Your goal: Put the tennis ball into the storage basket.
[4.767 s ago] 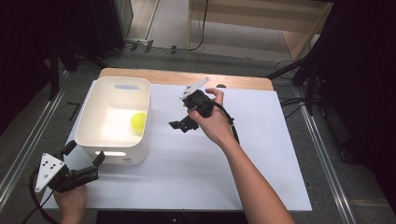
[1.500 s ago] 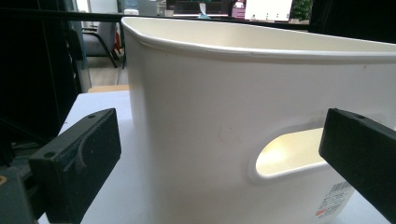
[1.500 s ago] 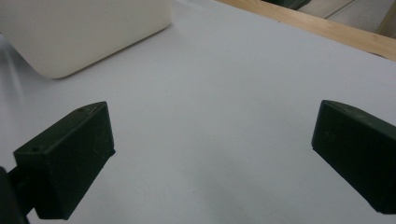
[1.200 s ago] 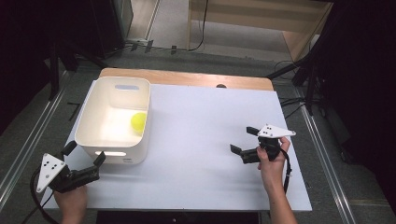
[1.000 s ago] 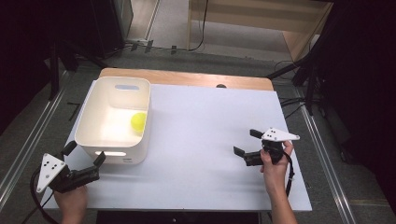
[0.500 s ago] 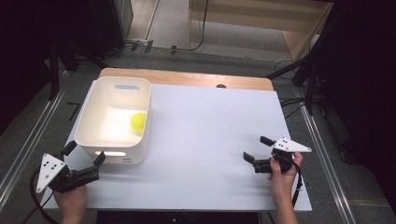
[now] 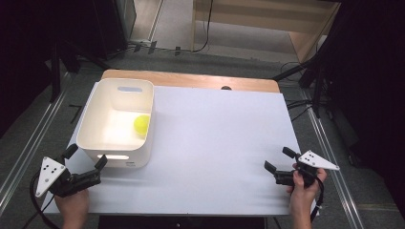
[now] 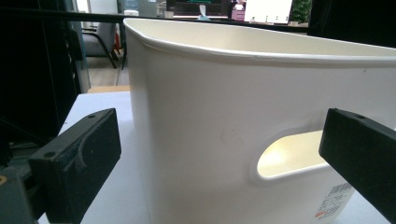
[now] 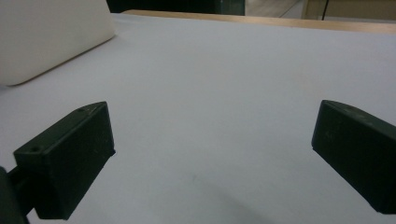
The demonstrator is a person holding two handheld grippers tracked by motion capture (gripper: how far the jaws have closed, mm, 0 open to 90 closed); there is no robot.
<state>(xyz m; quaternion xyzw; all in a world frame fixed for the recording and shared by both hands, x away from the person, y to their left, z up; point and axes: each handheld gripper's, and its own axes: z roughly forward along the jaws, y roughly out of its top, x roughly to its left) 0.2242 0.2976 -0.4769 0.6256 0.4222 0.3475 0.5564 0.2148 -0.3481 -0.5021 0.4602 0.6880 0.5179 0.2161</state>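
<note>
The right gripper [image 7: 278, 164] rests low at the table's [image 7: 215, 143] near right edge, jaws wide apart and holding nothing, likely parked clear. The left gripper [image 7: 86, 160], equally wide and empty, faces the white bin's [image 7: 98, 148] near wall, seemingly to steady it. Farther in, the yellow ball [image 7: 141, 124] lies inside the bin

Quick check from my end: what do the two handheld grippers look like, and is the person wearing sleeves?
Both are black. The left gripper and right gripper each carry a grey three-cornered plate with dark dots, and a black cable trails from each. Their jaws are blocky black pads with small round holes. No sleeves show on the forearms.
</note>
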